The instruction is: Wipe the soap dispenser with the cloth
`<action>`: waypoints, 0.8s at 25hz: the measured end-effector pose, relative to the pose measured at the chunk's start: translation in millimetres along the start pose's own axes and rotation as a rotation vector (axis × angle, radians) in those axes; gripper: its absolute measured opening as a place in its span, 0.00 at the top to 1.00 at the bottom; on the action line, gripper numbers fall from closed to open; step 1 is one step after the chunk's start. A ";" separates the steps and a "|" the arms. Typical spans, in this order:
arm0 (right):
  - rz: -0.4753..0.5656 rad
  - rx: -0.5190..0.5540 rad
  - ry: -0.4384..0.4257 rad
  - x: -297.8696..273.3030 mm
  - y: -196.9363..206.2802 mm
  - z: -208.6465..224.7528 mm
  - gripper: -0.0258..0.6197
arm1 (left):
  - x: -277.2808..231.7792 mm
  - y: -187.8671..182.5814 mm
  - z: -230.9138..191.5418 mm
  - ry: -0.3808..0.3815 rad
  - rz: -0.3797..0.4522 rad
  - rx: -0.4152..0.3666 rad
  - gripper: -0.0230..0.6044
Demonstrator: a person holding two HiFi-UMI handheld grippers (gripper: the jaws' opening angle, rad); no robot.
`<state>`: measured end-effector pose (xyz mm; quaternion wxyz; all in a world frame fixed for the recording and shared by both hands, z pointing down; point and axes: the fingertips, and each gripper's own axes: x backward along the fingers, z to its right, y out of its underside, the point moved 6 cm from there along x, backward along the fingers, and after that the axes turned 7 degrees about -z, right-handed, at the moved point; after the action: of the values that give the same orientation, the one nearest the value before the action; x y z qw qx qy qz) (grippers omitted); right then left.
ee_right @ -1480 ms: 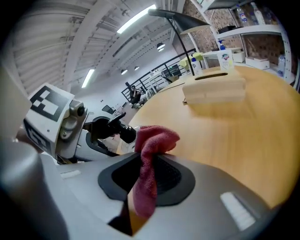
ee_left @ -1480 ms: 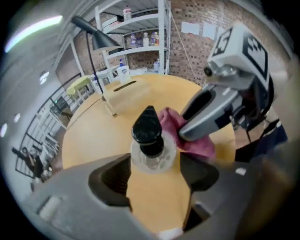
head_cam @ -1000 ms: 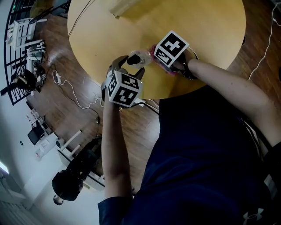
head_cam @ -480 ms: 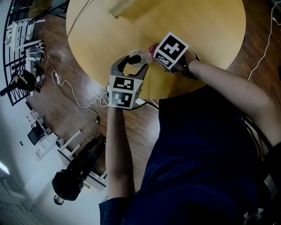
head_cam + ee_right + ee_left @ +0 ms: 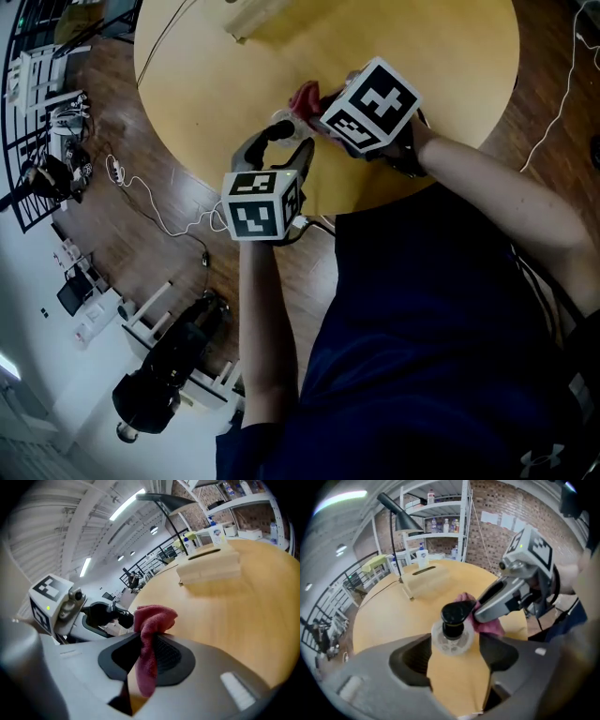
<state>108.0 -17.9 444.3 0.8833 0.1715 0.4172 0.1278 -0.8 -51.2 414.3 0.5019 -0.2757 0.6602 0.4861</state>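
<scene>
at the near edge of the round wooden table (image 5: pixel 243 606) we hold the left gripper (image 5: pixel 455 638) pointing steeply down over the soap dispenser (image 5: pixel 453 623). its jaws have just been opening; they stand released, one on each side of the clear bottle body, with a narrow gap visible on the right side. the dispenser stands upright on the table between the jaw tips, its black pump head uppermost. just right of it and slightly farther, the right gripper (image 5: pixel 147 641) is clenched on the red cloth (image 5: pixel 152 618), which is pinched between the two pads, with a bunched end above the tips and a tail hanging below. in the left gripper view the cloth lies against the right side of the pump head. farther across the table, well apart from both grippers, sits a pale wooden box (image 5: pixel 208 566) with a slot in its top. beside it stands a black lamp (image 5: pixel 396 520). beyond the table, white shelving (image 5: pixel 440 522) stands against a brick wall.
</scene>
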 end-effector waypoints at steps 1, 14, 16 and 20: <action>0.001 0.005 -0.003 2.1 -4.2 -0.7 0.83 | -2.1 0.1 -0.3 -0.049 0.003 -0.007 0.47; -0.170 -0.080 0.046 -62.0 53.2 33.3 0.83 | -20.4 12.7 -5.9 0.064 -0.059 -0.578 0.48; -0.143 -0.059 0.021 -49.8 47.4 23.8 0.83 | -15.8 13.1 -2.7 0.071 -0.063 -0.442 0.37; -0.047 0.004 -0.004 -7.2 7.7 -0.1 0.83 | 3.8 -6.2 0.8 0.013 0.050 0.005 0.39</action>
<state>102.8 -13.5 452.3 0.8864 0.1637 0.4198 0.1058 3.5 -52.4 408.4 0.4861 -0.2611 0.6711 0.4951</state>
